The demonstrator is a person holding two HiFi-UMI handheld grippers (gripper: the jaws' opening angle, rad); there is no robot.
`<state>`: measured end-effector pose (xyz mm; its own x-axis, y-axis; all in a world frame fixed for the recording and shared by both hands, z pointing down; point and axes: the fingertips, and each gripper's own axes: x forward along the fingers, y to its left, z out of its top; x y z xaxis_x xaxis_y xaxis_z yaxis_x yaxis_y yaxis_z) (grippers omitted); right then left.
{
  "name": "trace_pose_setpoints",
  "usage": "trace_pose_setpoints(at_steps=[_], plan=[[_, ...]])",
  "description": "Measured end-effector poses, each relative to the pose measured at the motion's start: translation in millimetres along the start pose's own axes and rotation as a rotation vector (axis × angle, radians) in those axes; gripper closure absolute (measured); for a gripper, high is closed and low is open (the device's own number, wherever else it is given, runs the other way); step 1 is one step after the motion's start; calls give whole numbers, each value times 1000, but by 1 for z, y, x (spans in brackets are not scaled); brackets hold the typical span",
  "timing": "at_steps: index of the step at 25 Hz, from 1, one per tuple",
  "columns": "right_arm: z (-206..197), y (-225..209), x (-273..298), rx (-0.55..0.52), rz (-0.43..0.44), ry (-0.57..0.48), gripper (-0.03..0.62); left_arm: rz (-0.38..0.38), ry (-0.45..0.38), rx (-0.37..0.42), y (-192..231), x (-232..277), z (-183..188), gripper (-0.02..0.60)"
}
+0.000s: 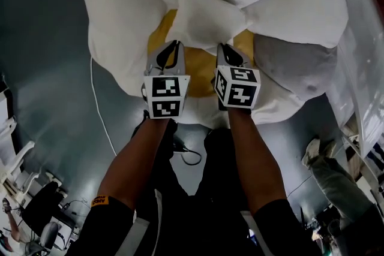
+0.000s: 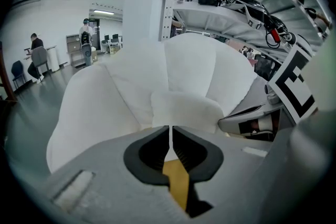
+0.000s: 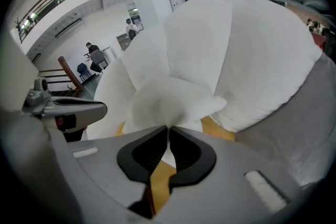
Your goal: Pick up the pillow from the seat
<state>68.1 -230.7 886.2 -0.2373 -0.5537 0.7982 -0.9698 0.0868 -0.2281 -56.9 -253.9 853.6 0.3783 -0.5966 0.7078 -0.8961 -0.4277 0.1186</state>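
The pillow (image 1: 204, 18) sits over the middle of the yellow seat (image 1: 157, 35) (white cushions ring it). The left gripper (image 1: 174, 44) and the right gripper (image 1: 223, 47) each clamp its near edge.

Counted in my views:

- One small white fabric pillow (image 1: 207, 15).
- Two grey two-jaw grippers, my left gripper (image 1: 173, 45) and my right gripper (image 1: 224, 47).
- Two black-and-white marker cubes (image 1: 165, 96), one on each gripper.
- Two bare forearms (image 1: 144, 153), both mine.
- One large padded seat (image 1: 123, 15), made up of three puffy white lobes, one grey padded section (image 1: 294, 66) and one yellow centre panel (image 1: 157, 33).
- One thin white cable (image 1: 99, 111) on the floor.
- Two distant people in my left gripper view, one seated person (image 2: 38, 55) and one standing person (image 2: 85, 39).
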Motion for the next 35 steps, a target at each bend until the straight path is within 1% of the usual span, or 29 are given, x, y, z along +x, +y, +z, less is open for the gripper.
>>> trace_pose_setpoints(at_steps=[6,14,17,25,31,35], plan=[[22,18,-32,-19,17,-16,576,-12,-15,-12,-6,-29,19,558],[52,20,-94,-22,8,-36,576,-7,-18,-14,-26,-77,56,572],[68,28,-125,-22,15,-53,576,-9,-28,-18,-31,-104,77,572],[127,73,-214,-43,33,-119,576,-5,-62,-25,-32,-185,137,575],[163,99,-286,-66,47,-181,576,-7,-90,-24,-43,-245,173,577],[177,112,-328,-81,48,-211,576,-7,-96,-21,-52,-284,188,577]])
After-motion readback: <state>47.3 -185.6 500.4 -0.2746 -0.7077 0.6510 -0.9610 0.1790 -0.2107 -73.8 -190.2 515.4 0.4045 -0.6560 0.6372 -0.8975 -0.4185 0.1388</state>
